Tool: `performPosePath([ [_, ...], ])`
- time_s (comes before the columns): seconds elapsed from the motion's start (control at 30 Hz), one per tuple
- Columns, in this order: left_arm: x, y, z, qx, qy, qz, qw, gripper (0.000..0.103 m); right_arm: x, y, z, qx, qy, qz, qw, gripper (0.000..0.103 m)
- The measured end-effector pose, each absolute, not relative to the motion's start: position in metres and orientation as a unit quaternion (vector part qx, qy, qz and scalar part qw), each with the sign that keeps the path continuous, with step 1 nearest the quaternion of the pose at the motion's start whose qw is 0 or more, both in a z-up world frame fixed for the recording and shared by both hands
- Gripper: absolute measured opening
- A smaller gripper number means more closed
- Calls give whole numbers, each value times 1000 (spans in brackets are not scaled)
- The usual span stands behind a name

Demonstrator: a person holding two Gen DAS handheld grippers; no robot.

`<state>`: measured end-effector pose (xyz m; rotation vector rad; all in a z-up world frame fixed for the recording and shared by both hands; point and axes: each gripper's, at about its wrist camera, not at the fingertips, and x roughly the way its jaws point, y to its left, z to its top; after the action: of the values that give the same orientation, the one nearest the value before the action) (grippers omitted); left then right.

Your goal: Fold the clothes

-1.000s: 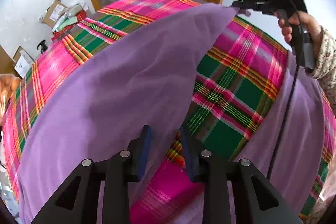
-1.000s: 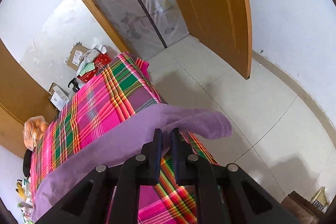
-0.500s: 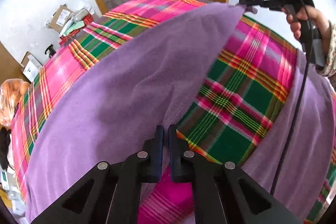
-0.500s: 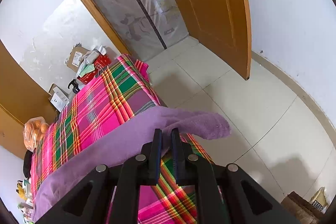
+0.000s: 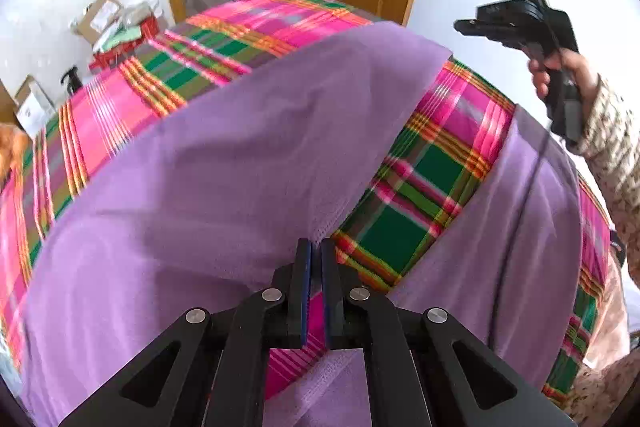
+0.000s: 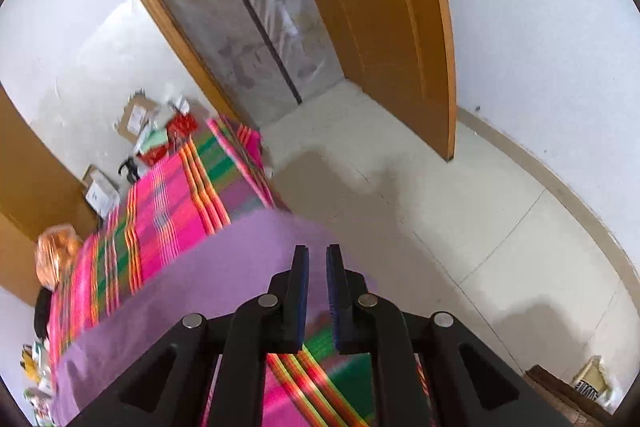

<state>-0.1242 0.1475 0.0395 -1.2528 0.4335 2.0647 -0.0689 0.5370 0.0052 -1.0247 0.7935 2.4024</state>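
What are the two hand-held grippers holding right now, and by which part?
The left hand-held gripper is shut on the near edge of the purple garment. The right hand-held gripper seems to pinch its far corner, though blur leaves that uncertain.

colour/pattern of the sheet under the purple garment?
Bright pink, green and orange plaid sheet under the purple garment. Clearest in the left wrist view.
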Motion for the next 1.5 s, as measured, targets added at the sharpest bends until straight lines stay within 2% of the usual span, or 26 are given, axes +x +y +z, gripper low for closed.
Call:
performPosePath([
  [0.13, -126, 149, 32, -484, 169, 795, 324, 4, -63, 542, -12, -381, 315, 849, 185, 10],
  [0.17, -128, 149, 30, -490, 166, 792, 324, 4, -63, 544, -18, -385, 324, 845, 182, 16],
  [0.2, -129, 149, 26, -496, 164, 789, 323, 4, -63, 546, -23, -390, 333, 839, 179, 27],
  [0.27, -130, 149, 22, -501, 160, 789, 319, 4, -64, 548, -27, -380, 343, 842, 173, 41],
  [0.5, -131, 147, 20, -507, 149, 788, 316, 5, -83, 549, -45, -398, 356, 831, 153, 43],
  [0.63, -130, 149, 21, -506, 155, 787, 317, 5, -81, 543, -46, -390, 348, 837, 160, 35],
  [0.67, -130, 150, 21, -505, 157, 787, 317, 5, -80, 543, -43, -389, 342, 839, 165, 29],
  [0.7, -130, 151, 22, -505, 157, 786, 321, 5, -79, 543, -41, -389, 337, 840, 170, 14],
  [0.73, -130, 152, 24, -502, 158, 786, 323, 5, -77, 542, -36, -385, 323, 847, 175, 9],
  [1.0, -125, 159, 36, -489, 160, 785, 345, 5, -57, 543, 3, -339, 315, 868, 181, 8],
  [1.27, -126, 168, 21, -508, 163, 771, 349, 5, -57, 552, -30, -376, 324, 843, 209, 8],
  [1.5, -125, 167, 20, -511, 149, 767, 357, 5, -49, 550, -14, -343, 317, 858, 217, 8],
])
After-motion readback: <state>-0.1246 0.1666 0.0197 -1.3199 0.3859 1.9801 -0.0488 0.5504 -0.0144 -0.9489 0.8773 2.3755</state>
